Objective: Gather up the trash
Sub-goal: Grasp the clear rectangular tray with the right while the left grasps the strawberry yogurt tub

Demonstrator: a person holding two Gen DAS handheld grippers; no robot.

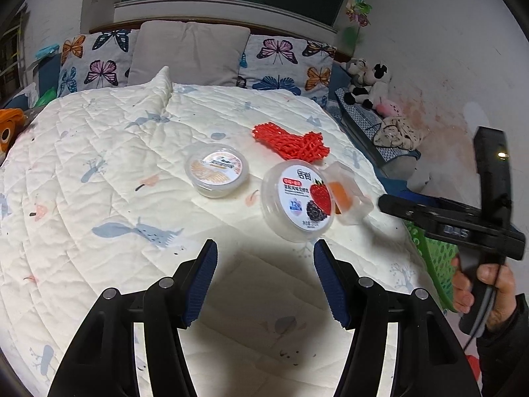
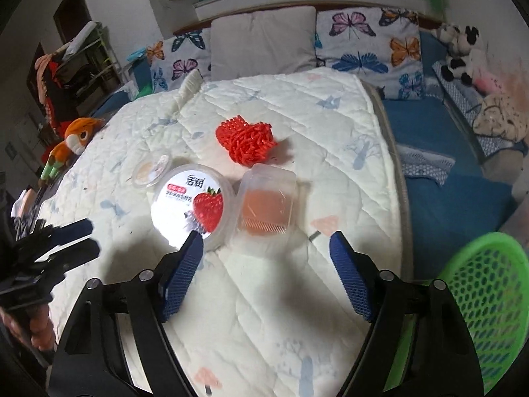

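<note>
The left tool (image 1: 265, 248) hangs open above the bed (image 1: 99, 165). Ahead lie a strawberry-labelled tub (image 1: 297, 200), a smaller tub (image 1: 216, 173) and red netting (image 1: 291, 140).

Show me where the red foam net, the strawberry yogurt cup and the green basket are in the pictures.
red foam net (image 1: 291, 141), left wrist view, middle of the mesh
strawberry yogurt cup (image 2: 195, 203), right wrist view, its printed lid
green basket (image 2: 489, 294), right wrist view, perforated wall

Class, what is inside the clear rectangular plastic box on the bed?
Through the clear rectangular plastic box an orange block shows; its closed, cloudy walls hide what it is.
</note>
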